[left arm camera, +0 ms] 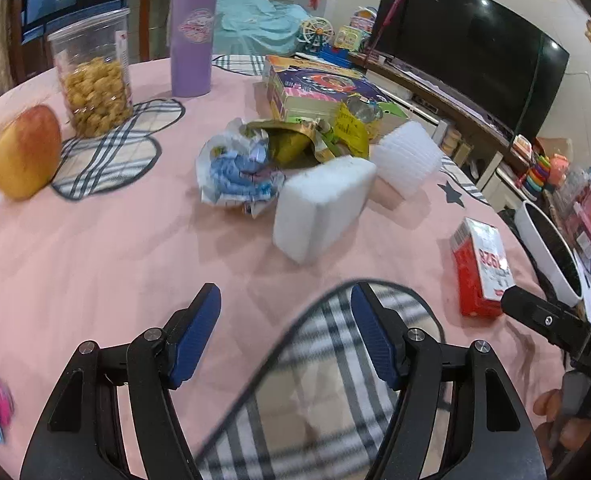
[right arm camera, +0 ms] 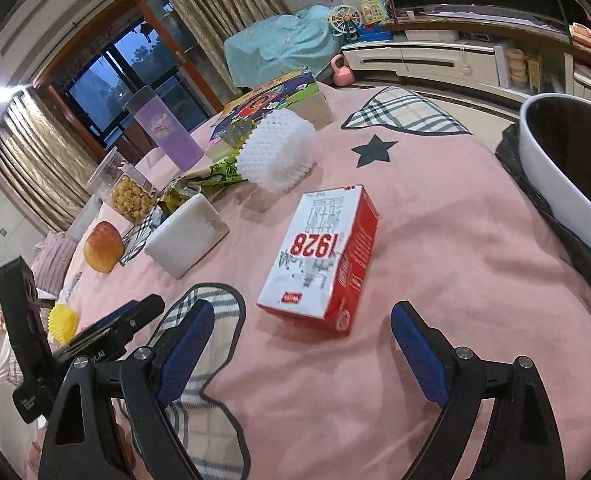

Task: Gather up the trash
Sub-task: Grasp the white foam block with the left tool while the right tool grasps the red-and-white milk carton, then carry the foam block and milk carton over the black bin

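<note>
On the pink tablecloth (left arm camera: 115, 248) lie a white foam block (left arm camera: 319, 208), crumpled wrappers (left arm camera: 239, 168), a white foam fruit net (left arm camera: 407, 156) and a red-and-white carton (left arm camera: 481, 266). My left gripper (left arm camera: 285, 300) hovers open short of the foam block, nothing between its pads. In the right wrist view the carton (right arm camera: 323, 256) lies flat just beyond my open right gripper (right arm camera: 301, 312), whose pads stand wide to either side of its near end without touching it. The foam block (right arm camera: 187, 236) and net (right arm camera: 279, 152) sit further back on the left.
A white-rimmed bin (right arm camera: 555, 176) with a black liner stands past the table's right edge. An apple (left arm camera: 25, 152), a snack jar (left arm camera: 93, 76), a purple tumbler (left arm camera: 193, 36) and a boxed book (left arm camera: 315, 84) stand at the back. A yellow paper cup (right arm camera: 63, 322) lies at the left.
</note>
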A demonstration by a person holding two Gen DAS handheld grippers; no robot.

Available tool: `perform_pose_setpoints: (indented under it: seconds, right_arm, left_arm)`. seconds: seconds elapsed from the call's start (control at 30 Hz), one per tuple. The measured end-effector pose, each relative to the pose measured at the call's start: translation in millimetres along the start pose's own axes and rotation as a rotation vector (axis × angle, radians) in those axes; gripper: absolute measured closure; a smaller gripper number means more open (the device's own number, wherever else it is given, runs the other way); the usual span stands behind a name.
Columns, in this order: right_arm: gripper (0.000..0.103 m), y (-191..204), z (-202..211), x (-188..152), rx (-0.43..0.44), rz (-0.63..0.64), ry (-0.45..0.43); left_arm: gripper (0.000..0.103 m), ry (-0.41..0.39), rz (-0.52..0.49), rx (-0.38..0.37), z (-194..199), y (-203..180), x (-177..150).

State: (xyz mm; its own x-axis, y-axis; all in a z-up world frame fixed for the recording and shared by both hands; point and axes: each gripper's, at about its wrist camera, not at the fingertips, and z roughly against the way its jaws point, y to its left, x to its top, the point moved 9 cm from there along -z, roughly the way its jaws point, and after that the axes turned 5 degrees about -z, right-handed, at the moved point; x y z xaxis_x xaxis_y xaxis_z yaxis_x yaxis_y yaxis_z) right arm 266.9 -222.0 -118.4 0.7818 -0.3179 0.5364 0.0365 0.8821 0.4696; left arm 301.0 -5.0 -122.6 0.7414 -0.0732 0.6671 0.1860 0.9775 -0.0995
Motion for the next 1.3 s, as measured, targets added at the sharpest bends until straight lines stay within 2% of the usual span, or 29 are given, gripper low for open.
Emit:
perform_pose_setpoints:
  seconds: [0.37,0.4,0.47,0.5,0.53,0.57,0.9,1.3]
  right_arm:
    - [0.012,4,-38,16,-0.084,0.04,0.022]
    - [0.012,5,-41,18,-0.095,0.051,0.022]
    - [0.015,5,-43,18,-0.112,0.067,0.022]
    - [0.019,5,-43,18,-0.129,0.085,0.022]
    - [0.034,5,-43,17,-0.147,0.103,0.022]
    - [0.041,3,-43,16,-0.162,0.117,0.023]
    - [0.045,-12,-14,9,-0.064,0.076,0.022]
    - [0.046,-35,37,9,-0.008,0.024,-0.033]
  left_arm:
    - [0.036,0.004,-0.06,-0.052,-30,-7,28]
    - [0.039,0.003,-0.069,-0.049,-31,-9,28]
    - [0.065,0.008,-0.095,-0.042,-34,-15,26]
    - [0.068,0.017,-0.108,-0.043,-35,-19,24]
    - [0.068,0.017,-0.117,-0.032,-34,-20,23]
    - [0.07,0.013,-0.128,-0.025,-32,-22,21]
    - [0.072,-0.006,-0.078,-0.085,1,-47,-5]
    - [0.072,-0.014,-0.083,-0.145,25,-106,-21]
